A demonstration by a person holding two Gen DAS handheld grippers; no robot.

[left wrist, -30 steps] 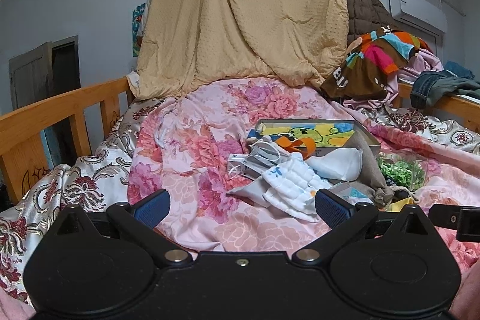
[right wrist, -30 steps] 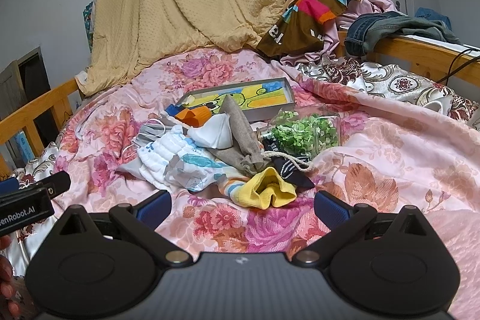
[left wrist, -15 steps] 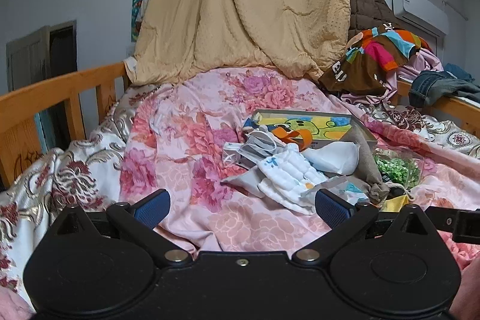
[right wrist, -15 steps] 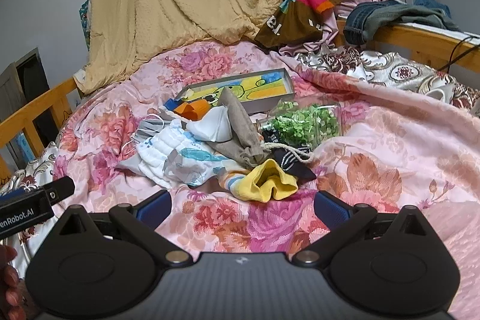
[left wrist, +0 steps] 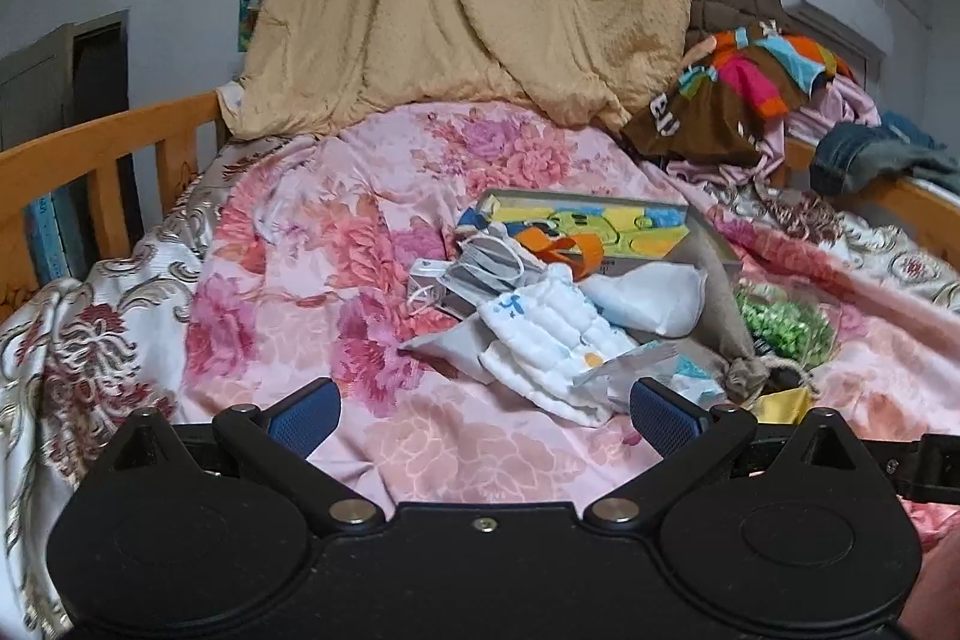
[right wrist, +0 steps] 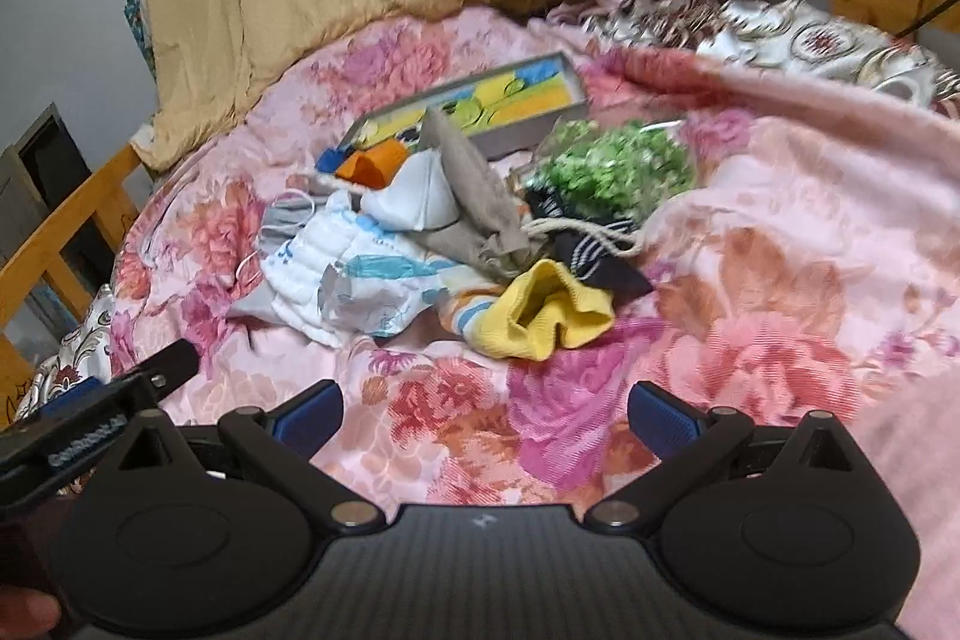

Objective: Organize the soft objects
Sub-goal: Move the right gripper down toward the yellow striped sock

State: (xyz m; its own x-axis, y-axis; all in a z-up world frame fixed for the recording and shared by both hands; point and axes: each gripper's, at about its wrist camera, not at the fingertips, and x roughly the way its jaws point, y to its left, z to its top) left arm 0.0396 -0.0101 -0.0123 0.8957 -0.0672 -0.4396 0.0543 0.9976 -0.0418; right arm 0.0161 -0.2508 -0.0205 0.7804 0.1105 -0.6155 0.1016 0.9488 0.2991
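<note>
Right gripper [right wrist: 483, 415] has dipped closer over yellow sock [right wrist: 549, 310]; jaws spread.

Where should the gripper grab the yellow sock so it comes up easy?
Probably the raised, folded cuff of the yellow sock, coming down from above and from the near side with the right gripper, which is open and closest. That fold bulges up off the floral quilt, so the fingers can close around it. The sock's far edge touches the dark striped cloth, so avoid that side.
</note>
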